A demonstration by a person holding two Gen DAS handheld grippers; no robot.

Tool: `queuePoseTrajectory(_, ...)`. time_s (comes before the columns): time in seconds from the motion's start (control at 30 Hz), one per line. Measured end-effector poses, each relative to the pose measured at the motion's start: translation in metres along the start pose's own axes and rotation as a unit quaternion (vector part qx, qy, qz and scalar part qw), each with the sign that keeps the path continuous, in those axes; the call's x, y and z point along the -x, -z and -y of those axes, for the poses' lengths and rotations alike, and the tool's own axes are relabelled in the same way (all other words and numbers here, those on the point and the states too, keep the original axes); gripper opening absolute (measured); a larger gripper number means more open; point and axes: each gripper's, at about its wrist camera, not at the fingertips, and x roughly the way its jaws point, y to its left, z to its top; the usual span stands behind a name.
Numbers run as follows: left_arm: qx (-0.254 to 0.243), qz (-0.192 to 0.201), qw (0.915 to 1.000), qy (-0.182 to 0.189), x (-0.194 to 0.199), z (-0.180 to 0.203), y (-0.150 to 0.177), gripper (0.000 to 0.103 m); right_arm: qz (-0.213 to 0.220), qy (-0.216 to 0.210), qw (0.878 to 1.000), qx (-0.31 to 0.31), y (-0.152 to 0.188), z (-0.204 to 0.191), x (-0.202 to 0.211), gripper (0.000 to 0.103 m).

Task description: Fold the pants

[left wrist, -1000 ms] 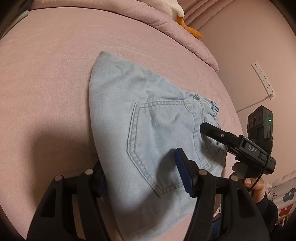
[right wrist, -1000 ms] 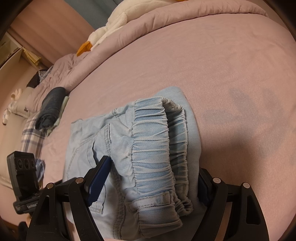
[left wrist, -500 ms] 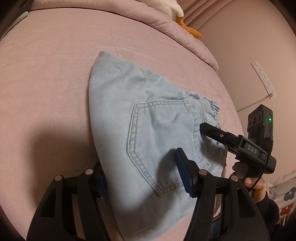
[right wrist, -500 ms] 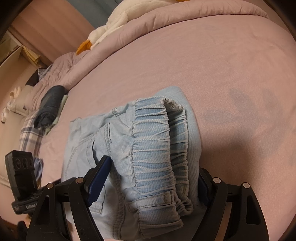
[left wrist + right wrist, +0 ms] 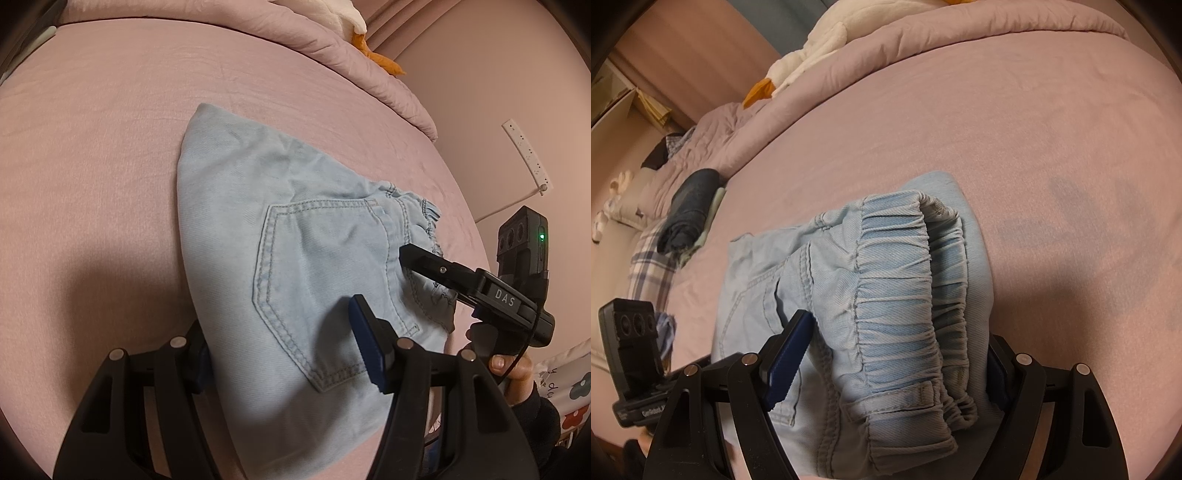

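Folded light blue denim pants (image 5: 295,236) lie on the pink bed sheet (image 5: 92,166), back pocket facing up. My left gripper (image 5: 282,350) is open and straddles the near end of the pants: its left pad sits at the fabric's edge and its right pad (image 5: 365,347) rests on top by the pocket. My right gripper (image 5: 892,362) is open around the gathered elastic waistband (image 5: 897,295). Its left pad (image 5: 790,350) lies on the denim, and its right pad is partly hidden behind the bundle. One right-gripper finger (image 5: 424,262) reaches over the waistband end.
A rolled pink duvet (image 5: 923,48) and a white plush toy with orange parts (image 5: 812,55) lie along the back. Dark folded clothing (image 5: 690,206) and plaid fabric (image 5: 646,266) sit at the left bed edge. A hand (image 5: 513,373) holds the right gripper. A power strip (image 5: 524,155) hangs on the wall.
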Motion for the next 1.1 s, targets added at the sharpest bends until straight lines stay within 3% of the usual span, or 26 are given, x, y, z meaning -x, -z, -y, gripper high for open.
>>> queuePoseTrajectory(0.7,-0.006,0.001,0.9999,-0.009,-0.003,0.004,-0.001,0.059,0.004,0.017,1.000,0.001,0.004,-0.008,0.001,0.081)
queuePoseTrajectory(1.1,-0.008,0.004,0.9994,-0.032,-0.003,0.003,0.000,0.044,0.017,0.021,1.000,0.006,0.007,-0.014,0.004,0.066)
